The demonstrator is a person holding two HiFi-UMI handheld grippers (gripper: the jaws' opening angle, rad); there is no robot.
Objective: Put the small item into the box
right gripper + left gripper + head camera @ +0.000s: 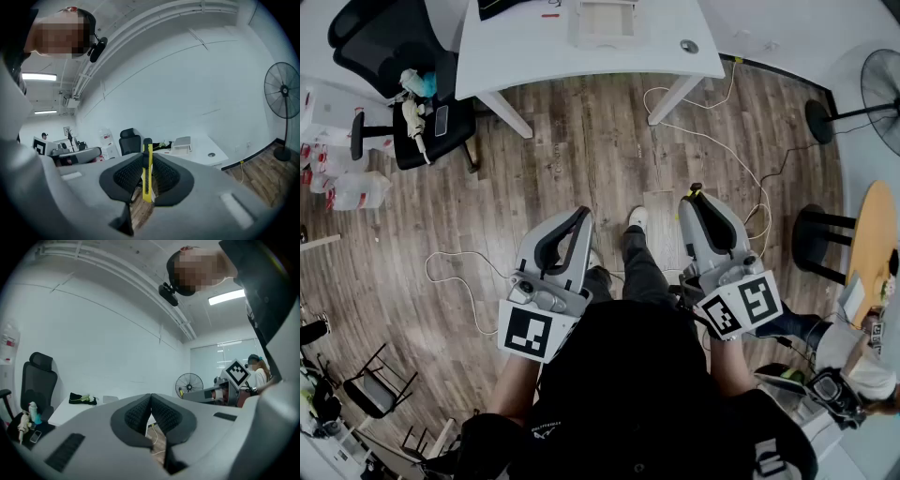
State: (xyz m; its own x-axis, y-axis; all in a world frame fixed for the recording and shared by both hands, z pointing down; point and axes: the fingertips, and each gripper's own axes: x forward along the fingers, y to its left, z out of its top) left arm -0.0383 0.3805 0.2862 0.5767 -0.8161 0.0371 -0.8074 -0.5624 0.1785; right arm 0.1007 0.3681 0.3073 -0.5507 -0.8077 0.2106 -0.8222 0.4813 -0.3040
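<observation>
Right gripper view shows the right hand-held gripper [146,161] clamping a yellow utility knife [148,193], the box [182,144] on the desk [199,158] well ahead of its tips, so carry it there squeezed firmly; the left hand-held gripper [151,401] is closed, empty.

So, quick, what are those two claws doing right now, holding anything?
Left claw: closed, nothing in it.
Right claw: closed on a yellow utility knife.
</observation>
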